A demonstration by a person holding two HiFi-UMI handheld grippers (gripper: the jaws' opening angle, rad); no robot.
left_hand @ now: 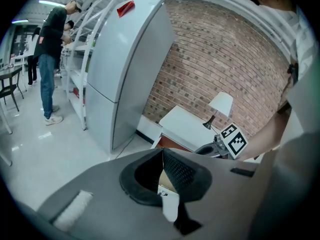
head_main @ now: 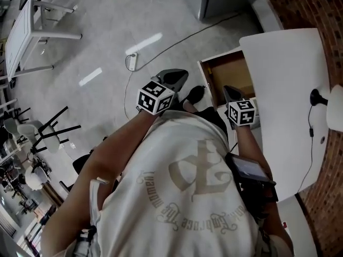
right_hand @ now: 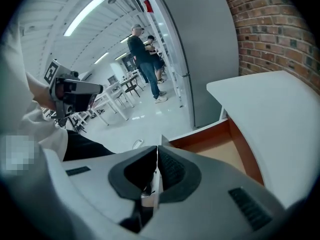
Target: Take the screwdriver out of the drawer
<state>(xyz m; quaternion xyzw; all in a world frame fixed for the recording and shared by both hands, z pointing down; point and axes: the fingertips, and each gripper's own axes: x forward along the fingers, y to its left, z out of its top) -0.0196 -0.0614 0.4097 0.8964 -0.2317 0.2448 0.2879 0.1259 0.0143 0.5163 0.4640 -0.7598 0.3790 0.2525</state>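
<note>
Though the drawer stands open, no screwdriver shows inside. The right gripper hangs nearer than the left gripper; both have fingers closed, empty.

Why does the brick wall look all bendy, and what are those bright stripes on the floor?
Left gripper view: the wide-angle lens bows the brick wall and tall grey cabinet, leaving black corners. Head view: the bright stripes on the floor look like glare from ceiling lights. Right gripper view: the same bending curves the white tabletop; the blocky patch was added afterwards.
</note>
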